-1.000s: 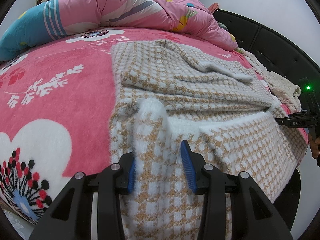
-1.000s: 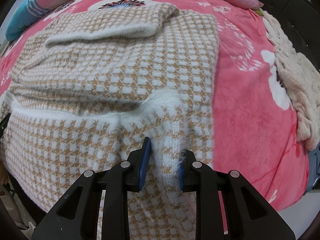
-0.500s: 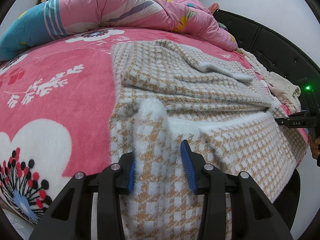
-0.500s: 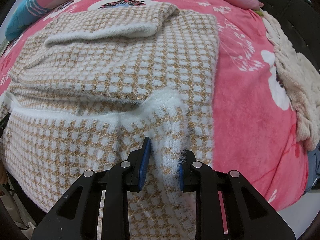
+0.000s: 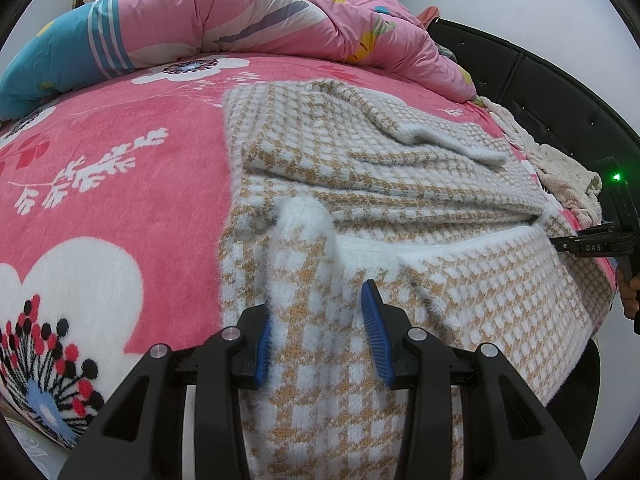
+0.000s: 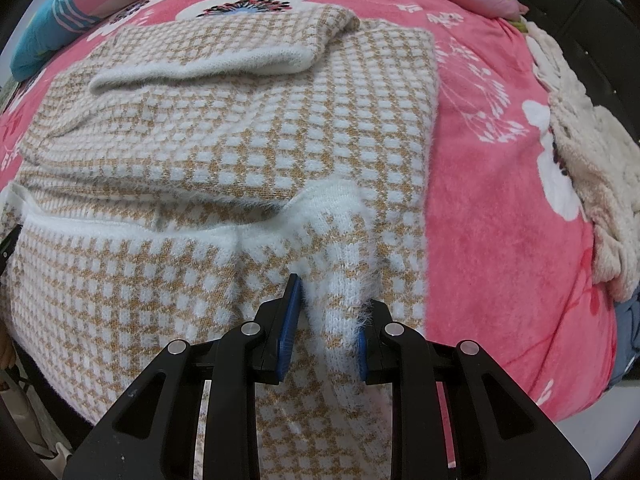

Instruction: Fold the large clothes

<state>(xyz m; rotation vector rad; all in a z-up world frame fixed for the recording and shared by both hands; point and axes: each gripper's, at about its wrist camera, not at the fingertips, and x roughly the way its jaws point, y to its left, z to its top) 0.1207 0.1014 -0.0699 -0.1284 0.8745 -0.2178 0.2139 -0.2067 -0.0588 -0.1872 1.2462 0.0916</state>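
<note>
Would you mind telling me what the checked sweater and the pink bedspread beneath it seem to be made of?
The checked sweater looks like fuzzy knitted yarn, perhaps mohair-like: knit stitches and stray white fibres show at its edges. The pink bedspread looks like plush fleece, with a short, matte, velvety nap.

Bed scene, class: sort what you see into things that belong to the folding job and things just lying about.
Part of the job:
- checked knit garment
- left gripper, its fingers around a bunched fold
- right gripper, clamped on a white-edged fold

Just lying about:
- pink duvet
- cream fluffy cloth
- pink floral blanket under everything
</note>
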